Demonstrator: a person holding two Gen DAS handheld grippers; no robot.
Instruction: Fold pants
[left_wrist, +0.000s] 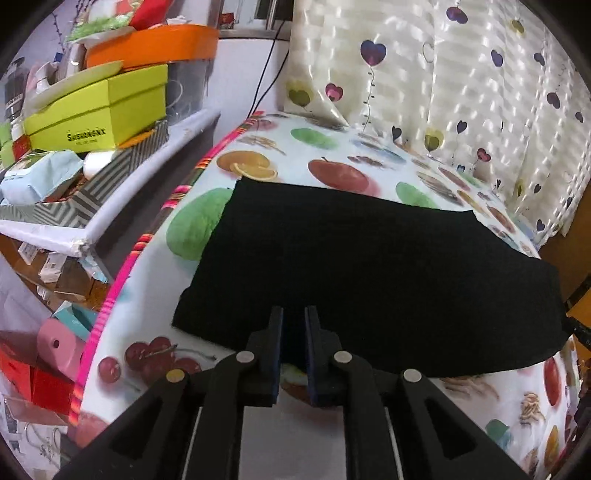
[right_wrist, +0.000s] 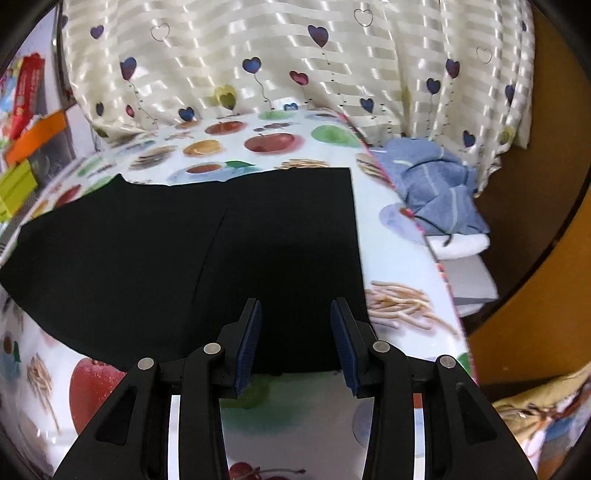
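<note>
Black pants (left_wrist: 369, 266) lie flat and spread on the fruit-print tablecloth (left_wrist: 258, 147). In the left wrist view my left gripper (left_wrist: 294, 317) sits at the near edge of the pants, jaws nearly closed with a narrow gap; whether they pinch the cloth edge is not clear. In the right wrist view the pants (right_wrist: 177, 251) fill the middle, with a seam line running down them. My right gripper (right_wrist: 295, 310) is open and empty above the near right corner of the pants.
Stacked green and orange boxes (left_wrist: 103, 107) and clutter fill shelves to the left. A heart-print curtain (right_wrist: 295, 55) hangs behind the table. A blue towel (right_wrist: 436, 184) lies off the right table edge. A pink-striped trim (left_wrist: 122, 273) marks the left table edge.
</note>
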